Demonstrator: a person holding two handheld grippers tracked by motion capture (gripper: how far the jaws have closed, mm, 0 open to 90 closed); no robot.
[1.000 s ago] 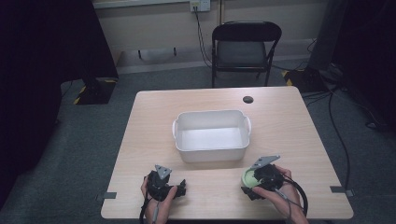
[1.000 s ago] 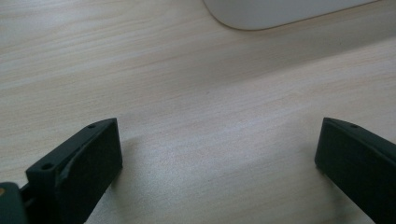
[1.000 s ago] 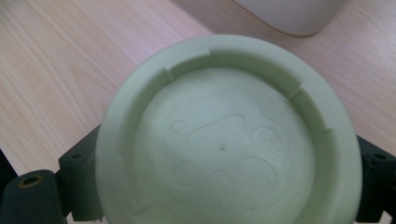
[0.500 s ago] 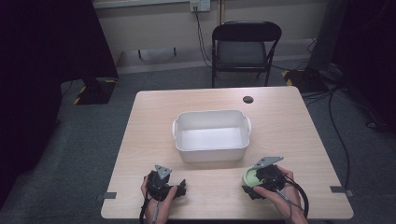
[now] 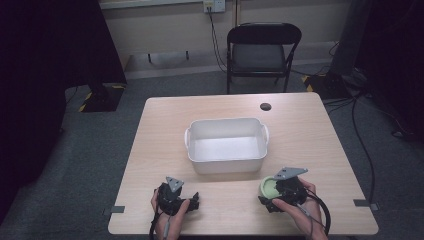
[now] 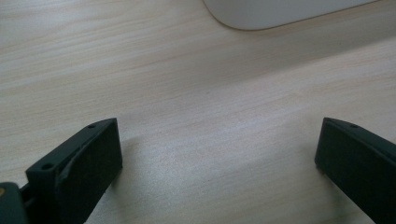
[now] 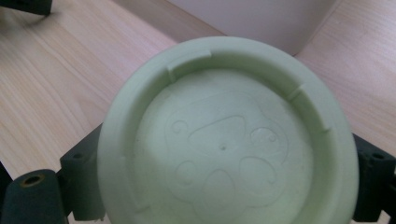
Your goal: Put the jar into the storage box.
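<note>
Right gripper (image 5: pixel 274 192) clamps a pale green cup (image 7: pixel 224 135), its embossed base filling the right gripper view; from above, just a rim by the white tub (image 5: pixel 226 145). Left gripper (image 5: pixel 195 200) lies low at lower left, jaws spread wide over bare table (image 6: pixel 196 93).

Tub (image 5: pixel 226 145) mid-table (image 5: pixel 310 125); cup (image 5: pixel 268 188) (perhaps a bowl) before its right corner.

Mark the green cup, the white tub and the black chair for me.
green cup (image 7: pixel 224 149), right gripper view, middle of its embossed bottom.
white tub (image 5: pixel 226 123), high view, far rim.
black chair (image 5: pixel 258 56), high view, seat.

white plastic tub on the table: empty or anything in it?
Empty. In the high view the white plastic tub shows a bare white floor; the pale green round bowl sits outside it, between the right gripper's jaws.
</note>
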